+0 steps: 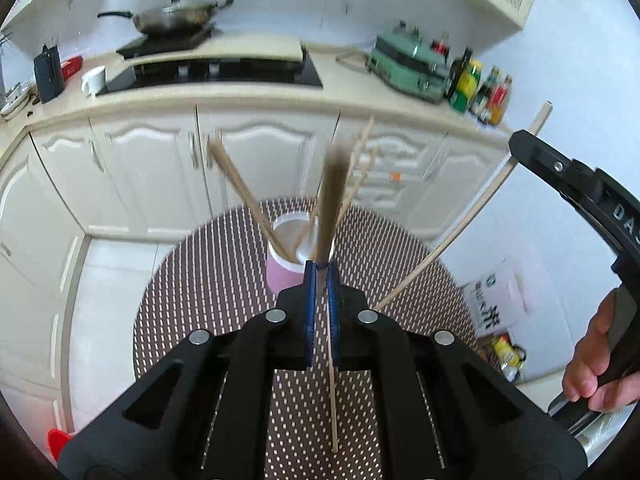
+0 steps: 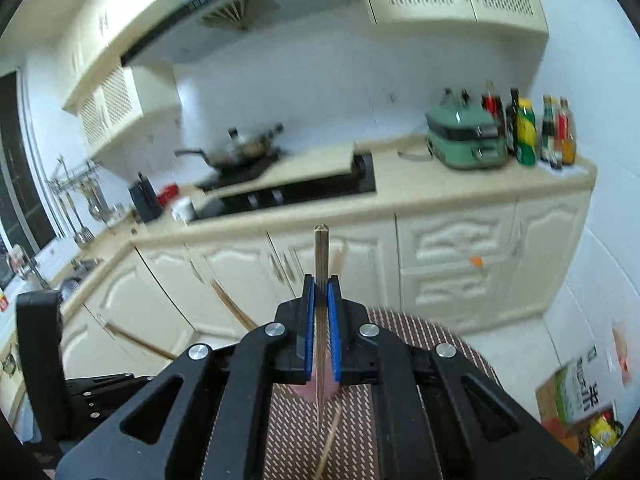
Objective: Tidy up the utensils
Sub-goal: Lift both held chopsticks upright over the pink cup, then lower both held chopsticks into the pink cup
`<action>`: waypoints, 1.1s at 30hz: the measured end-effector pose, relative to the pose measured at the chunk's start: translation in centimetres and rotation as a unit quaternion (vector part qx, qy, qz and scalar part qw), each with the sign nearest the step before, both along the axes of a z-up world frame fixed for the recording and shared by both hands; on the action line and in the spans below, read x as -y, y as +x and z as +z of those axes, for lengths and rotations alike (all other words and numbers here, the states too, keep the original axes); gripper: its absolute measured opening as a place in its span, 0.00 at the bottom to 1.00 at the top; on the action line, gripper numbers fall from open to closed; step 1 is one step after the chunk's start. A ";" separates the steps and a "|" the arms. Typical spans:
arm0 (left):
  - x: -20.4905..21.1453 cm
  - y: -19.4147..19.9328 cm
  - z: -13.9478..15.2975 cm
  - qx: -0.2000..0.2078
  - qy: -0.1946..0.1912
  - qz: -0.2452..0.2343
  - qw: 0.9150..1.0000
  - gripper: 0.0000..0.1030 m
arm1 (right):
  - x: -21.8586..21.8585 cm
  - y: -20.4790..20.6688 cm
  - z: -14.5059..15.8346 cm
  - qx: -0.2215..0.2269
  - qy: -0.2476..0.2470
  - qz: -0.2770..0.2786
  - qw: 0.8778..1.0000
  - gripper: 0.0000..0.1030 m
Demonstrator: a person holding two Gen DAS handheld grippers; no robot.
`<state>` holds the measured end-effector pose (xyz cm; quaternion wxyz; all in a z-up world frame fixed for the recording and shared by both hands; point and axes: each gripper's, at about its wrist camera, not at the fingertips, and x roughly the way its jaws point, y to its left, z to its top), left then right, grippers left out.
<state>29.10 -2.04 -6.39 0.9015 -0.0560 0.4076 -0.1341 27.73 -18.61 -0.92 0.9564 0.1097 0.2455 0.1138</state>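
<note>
1. Cream cabinets (image 1: pixel 256 160) and a beige counter (image 1: pixel 340 80) fill the far half of both views; on the counter stand a black hob (image 1: pixel 224 72) with a wok (image 1: pixel 172 18), a green appliance (image 1: pixel 412 64) and a row of bottles (image 1: pixel 480 92).

2. Brown woven matting covers the round table (image 1: pixel 208 288), which lies below both grippers.

3. Pink, with a white rim, the cup (image 1: pixel 286 256) stands on the table at 11 o'clock from the left gripper's tips, just beyond them. Several wooden chopsticks (image 1: pixel 240 184) lean out of it, fanned toward 11 and 1 o'clock.

4. Left gripper (image 1: pixel 321 276): its blue pads (image 1: pixel 309 312) are pressed together on a blurred brown chopstick (image 1: pixel 334 184) that rises toward 12 o'clock, while a pale thin stick (image 1: pixel 332 392) runs toward 6 o'clock below the pads.

5. Right gripper (image 2: pixel 321 292): its jaws are pinched on a single chopstick (image 2: pixel 321 252) that stands upright, its squared end at 12 o'clock and its lower part passing between the pads toward 6 o'clock.

6. Only the left wrist view shows the cup's open mouth, and at 3 o'clock the right gripper's black body with a hand (image 1: pixel 596 372) on its handle and a pale chopstick crossing behind it.

7. Only the right wrist view shows the range hood (image 2: pixel 208 4), a sink rack (image 2: pixel 76 192) at 9 o'clock and another loose stick (image 2: pixel 330 440) on the mat.
</note>
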 end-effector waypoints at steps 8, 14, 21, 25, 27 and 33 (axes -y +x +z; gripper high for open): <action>-1.1 2.4 3.5 0.034 -0.014 0.001 0.999 0.05 | -1.0 2.4 2.0 0.038 0.007 0.005 0.999 0.05; -1.3 3.9 4.2 0.043 -0.033 0.001 0.999 0.03 | -2.0 4.5 1.1 0.031 0.004 0.007 0.999 0.05; -1.9 4.4 -0.1 -0.002 0.016 -0.047 0.999 0.04 | -2.0 5.0 -1.5 -0.014 0.003 0.010 1.000 0.05; -2.6 4.9 -4.9 -0.074 0.020 -0.039 0.996 0.57 | -1.7 5.0 -2.7 -0.038 0.004 0.007 0.999 0.05; -3.2 4.7 -6.0 -0.078 -0.012 -0.032 0.996 0.61 | -1.5 5.1 -2.9 -0.044 0.005 0.006 0.999 0.05; -2.1 6.6 -8.7 -0.093 0.009 -0.032 0.995 0.61 | -1.5 5.9 -3.6 -0.058 0.011 0.004 0.998 0.05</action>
